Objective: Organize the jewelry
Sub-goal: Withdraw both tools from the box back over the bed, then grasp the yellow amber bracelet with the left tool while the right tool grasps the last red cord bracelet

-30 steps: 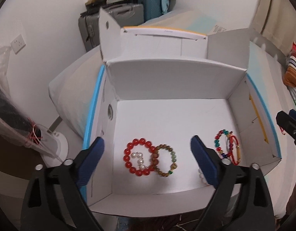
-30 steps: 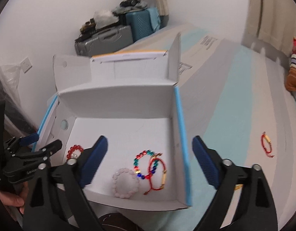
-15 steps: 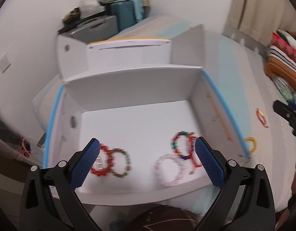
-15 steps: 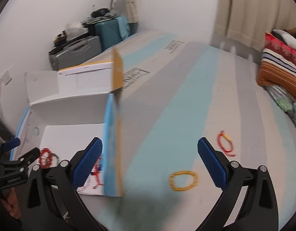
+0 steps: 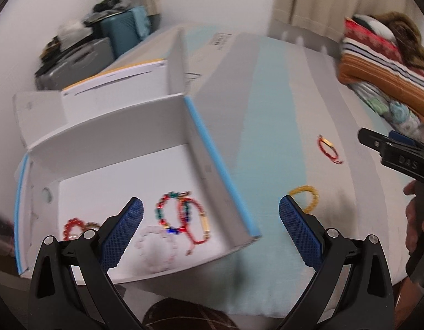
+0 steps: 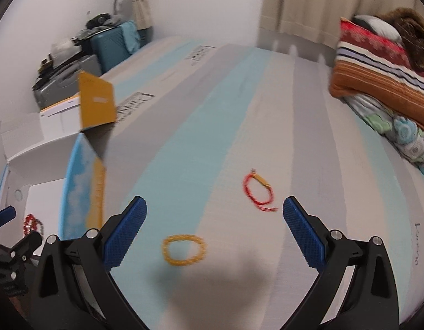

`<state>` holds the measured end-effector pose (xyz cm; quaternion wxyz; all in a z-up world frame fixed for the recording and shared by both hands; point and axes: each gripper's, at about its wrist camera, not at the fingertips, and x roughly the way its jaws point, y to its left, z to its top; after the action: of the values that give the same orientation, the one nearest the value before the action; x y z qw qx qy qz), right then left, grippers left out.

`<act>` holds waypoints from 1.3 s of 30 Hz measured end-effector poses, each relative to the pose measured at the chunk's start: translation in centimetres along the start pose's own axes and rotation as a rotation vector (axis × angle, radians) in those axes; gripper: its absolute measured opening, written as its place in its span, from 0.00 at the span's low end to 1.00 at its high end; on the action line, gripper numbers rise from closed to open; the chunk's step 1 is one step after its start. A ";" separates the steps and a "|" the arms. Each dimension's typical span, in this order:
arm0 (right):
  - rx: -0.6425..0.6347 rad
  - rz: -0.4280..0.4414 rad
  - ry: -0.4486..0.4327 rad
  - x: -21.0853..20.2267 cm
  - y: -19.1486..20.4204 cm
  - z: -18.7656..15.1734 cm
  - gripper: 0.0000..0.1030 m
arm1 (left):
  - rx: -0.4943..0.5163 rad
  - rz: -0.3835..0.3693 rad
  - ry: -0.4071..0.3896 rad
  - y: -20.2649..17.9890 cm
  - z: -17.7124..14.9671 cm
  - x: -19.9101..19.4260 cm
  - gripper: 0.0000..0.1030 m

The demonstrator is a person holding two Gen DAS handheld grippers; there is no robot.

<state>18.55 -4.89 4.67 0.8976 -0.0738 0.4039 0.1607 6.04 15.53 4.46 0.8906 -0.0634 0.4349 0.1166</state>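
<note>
A white cardboard box (image 5: pixel 115 126) with blue edges lies open on the bed and holds several bracelets: a multicolour bead one (image 5: pixel 170 214), a red cord one (image 5: pixel 196 225), a pale pink one (image 5: pixel 157 250) and a red bead one (image 5: pixel 73 227). On the bed to the right lie a yellow bead bracelet (image 6: pixel 183 250) (image 5: pixel 305 199) and a red cord bracelet with a gold tube (image 6: pixel 258 189) (image 5: pixel 329 150). My left gripper (image 5: pixel 210 233) is open and empty over the box's right wall. My right gripper (image 6: pixel 214 233) is open and empty above the yellow bracelet.
The striped grey and light-blue mattress (image 6: pixel 239 110) stretches ahead. Folded blankets and pillows (image 6: pixel 385 82) are piled at the right. Suitcases (image 6: pixel 107 46) stand against the far wall at the left. The box's orange flap (image 6: pixel 96 104) stands up at its right side.
Both grippers have swung right, away from the box interior toward the bed. The right gripper now looks down on the yellow and red bracelets. Both stay open.
</note>
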 end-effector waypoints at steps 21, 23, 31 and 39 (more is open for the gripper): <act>0.084 -0.072 0.076 8.3 -9.0 0.5 0.93 | 0.180 -0.156 0.051 -13.0 0.0 8.2 0.94; 0.085 -0.069 0.089 9.8 -9.4 0.7 0.93 | 0.177 -0.166 0.074 -13.1 -0.3 9.8 0.94; 0.084 -0.041 0.136 16.1 -10.0 0.8 0.92 | 0.162 -0.151 0.124 -13.3 -1.2 16.2 0.94; 0.041 -0.007 0.182 21.5 -9.3 0.3 0.63 | 0.155 -0.116 0.107 -13.2 -2.0 18.9 0.88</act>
<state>35.38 -8.63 -11.16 0.8589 -0.0713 0.4869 0.1420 19.21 5.29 -11.56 0.8737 -0.0256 0.4850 0.0273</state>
